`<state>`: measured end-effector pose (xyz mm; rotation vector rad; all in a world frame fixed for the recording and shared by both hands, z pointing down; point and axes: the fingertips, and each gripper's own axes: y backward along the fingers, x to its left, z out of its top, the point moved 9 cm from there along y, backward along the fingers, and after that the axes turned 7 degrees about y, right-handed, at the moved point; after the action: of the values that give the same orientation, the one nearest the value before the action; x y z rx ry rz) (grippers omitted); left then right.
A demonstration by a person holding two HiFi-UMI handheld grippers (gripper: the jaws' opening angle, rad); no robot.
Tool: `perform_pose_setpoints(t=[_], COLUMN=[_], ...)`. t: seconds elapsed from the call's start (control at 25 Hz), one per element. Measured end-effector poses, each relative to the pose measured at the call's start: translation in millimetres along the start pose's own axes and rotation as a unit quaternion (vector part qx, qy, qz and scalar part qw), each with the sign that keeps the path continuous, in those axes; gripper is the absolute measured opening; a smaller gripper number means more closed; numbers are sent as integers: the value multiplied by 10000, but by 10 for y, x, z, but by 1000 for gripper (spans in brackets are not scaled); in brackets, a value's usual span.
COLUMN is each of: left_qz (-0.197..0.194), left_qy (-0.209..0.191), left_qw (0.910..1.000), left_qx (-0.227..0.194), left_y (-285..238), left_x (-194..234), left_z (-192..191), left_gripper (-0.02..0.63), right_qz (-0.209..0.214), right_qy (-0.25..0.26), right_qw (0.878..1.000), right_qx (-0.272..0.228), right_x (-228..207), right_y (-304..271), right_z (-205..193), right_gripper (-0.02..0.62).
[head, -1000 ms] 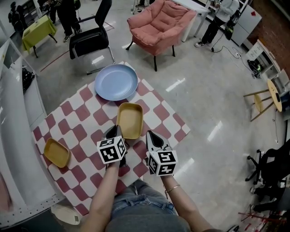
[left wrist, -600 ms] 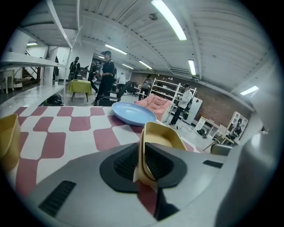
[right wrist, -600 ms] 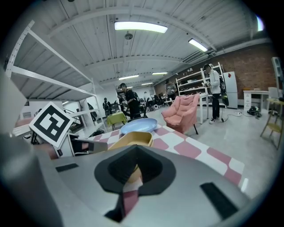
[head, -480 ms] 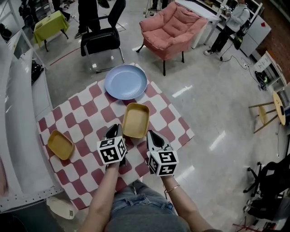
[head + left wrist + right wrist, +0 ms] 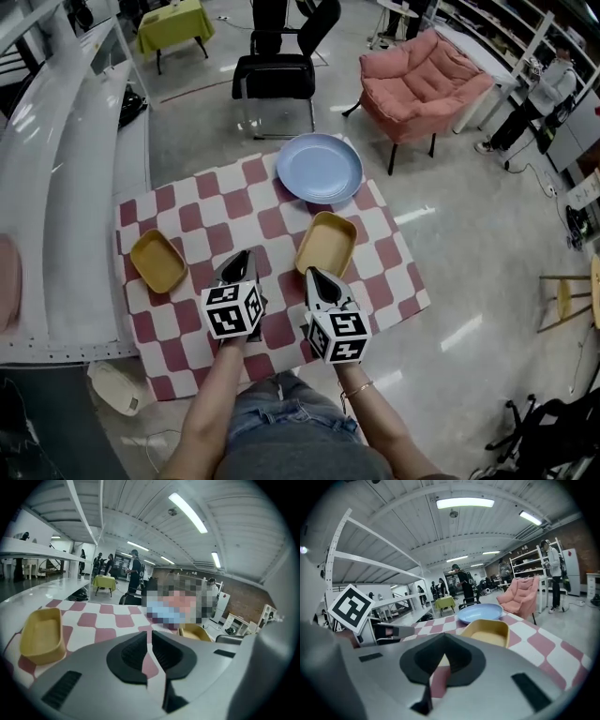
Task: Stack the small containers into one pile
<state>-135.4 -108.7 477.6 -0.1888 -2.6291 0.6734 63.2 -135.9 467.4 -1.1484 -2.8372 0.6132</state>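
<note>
Left gripper (image 5: pixel 240 261), right gripper (image 5: pixel 315 279): jaws clenched, empty. Left container (image 5: pixel 157 261), right container (image 5: pixel 325 245): well apart on bench (image 5: pixel 211 202). Advice: open jaws first, pinch rim, lift level.

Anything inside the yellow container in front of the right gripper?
Nothing: the yellow container shows a bare floor from the head view. What lies under it is covered.

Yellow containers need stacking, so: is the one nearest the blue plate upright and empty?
Upright and empty: the yellow container sits open side up on the checkered cloth; the right gripper view shows its bare inside.
</note>
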Motion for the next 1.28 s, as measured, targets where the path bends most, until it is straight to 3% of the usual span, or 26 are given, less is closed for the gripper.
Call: perform_pose_setpoints(t=[0.32, 0.64, 0.96, 1.28], left_qz=[700, 1632, 2086, 2260], left_qy=[174, 621, 939, 1089], left_qw=[9961, 9804, 9684, 9643], left_qx=[-512, -911, -997, -845], left_y=[550, 1103, 1356, 1306], left_x=[587, 1232, 1687, 1993], left_z=[53, -17, -106, -125], left_gripper=[32, 32, 32, 60], right_qz=[969, 1870, 2222, 2261], right_qy=[347, 681, 888, 988], right_qw=[9946, 9798, 9704, 9680], right_qx=[92, 207, 333, 457], right_x=[613, 1239, 1595, 1799], right_y=[-303, -574, -766, -975], right_z=[65, 45, 2, 21], right_gripper=[9, 9, 11, 11])
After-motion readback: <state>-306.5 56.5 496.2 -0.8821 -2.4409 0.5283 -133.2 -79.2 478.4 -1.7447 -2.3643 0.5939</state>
